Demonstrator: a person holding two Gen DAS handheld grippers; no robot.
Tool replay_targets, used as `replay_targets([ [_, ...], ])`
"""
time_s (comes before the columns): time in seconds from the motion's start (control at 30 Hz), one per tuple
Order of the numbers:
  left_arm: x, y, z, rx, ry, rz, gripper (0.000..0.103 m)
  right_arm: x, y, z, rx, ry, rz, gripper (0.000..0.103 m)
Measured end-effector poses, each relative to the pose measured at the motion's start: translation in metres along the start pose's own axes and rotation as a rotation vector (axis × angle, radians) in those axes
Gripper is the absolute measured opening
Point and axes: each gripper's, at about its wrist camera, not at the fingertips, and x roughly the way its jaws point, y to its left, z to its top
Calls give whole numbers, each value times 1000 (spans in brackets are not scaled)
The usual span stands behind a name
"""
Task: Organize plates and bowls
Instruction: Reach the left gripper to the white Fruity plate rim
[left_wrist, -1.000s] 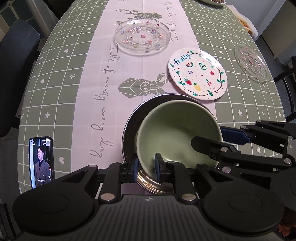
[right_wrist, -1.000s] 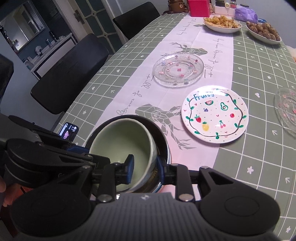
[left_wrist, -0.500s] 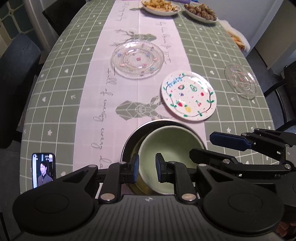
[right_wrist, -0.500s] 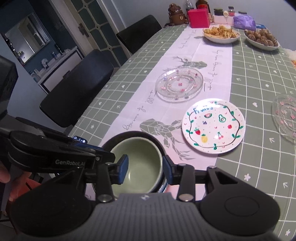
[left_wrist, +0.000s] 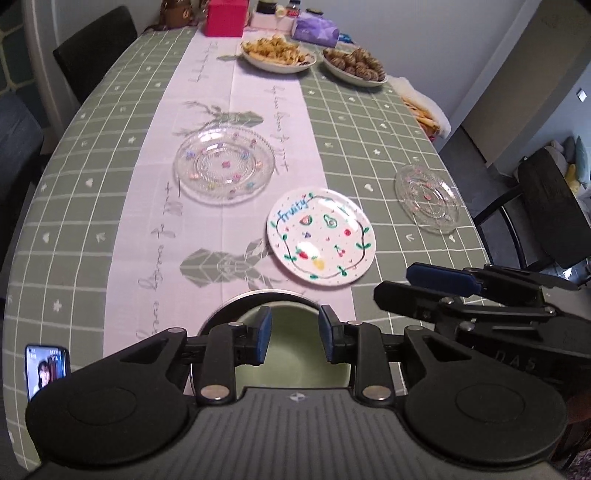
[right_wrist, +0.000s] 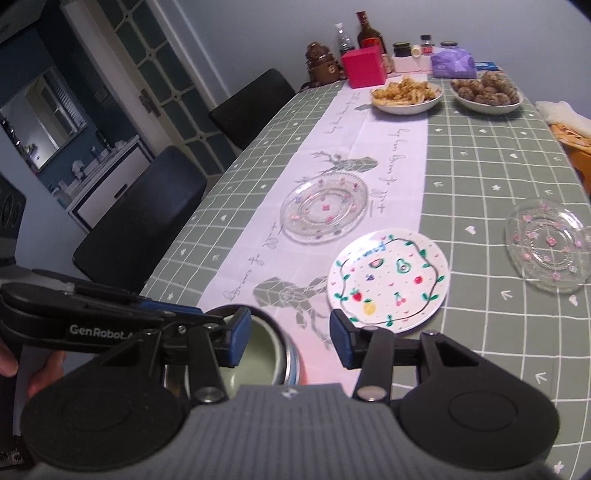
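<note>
A pale green bowl (left_wrist: 291, 354) (right_wrist: 255, 354) sits nested inside a steel bowl (left_wrist: 229, 306) (right_wrist: 291, 360) at the table's near edge. My left gripper (left_wrist: 294, 339) hovers above the green bowl, its jaws opening, nothing pressed between the pads. My right gripper (right_wrist: 290, 338) stands just right of the bowls, its jaws opening and empty. Farther out lie a white fruit-painted plate (left_wrist: 321, 238) (right_wrist: 388, 280), a large glass plate (left_wrist: 225, 168) (right_wrist: 325, 206) and a small glass plate (left_wrist: 428, 197) (right_wrist: 550, 243).
A phone (left_wrist: 46, 369) lies at the near left edge. Two dishes of food (left_wrist: 279, 55) (right_wrist: 406, 94), a pink box (right_wrist: 364, 68) and bottles crowd the far end. Dark chairs (right_wrist: 140, 221) stand along the left side, another chair (left_wrist: 550, 206) on the right.
Both grippers let go of the green bowl's rim, opened and lifted back. The right one shifted to the right. The green bowl stays in the steel bowl.
</note>
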Motion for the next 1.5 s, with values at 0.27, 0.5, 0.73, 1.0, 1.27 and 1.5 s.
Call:
replay_targets([
  [0.27,14,5,21,7,-51,-37,44,7,-25,7,57,-72,-51,47],
  [0.5,42,10,31,39,-50,-94,55,22,-50,11,109,-89,-99,47],
  [0.73,73,12,49,78,-57,-49,55,55,-88,11,254,-14,-134,47],
  [1.0,120,26,64,47,11,-12,55,75,-121,6,328,7,-208,47],
  [1.27,147,36,72,27,18,-18,50,87,-138,0,383,28,-210,38],
  [1.5,158,34,74,85,23,-7,36,91,-142,-4,401,38,-198,29],
])
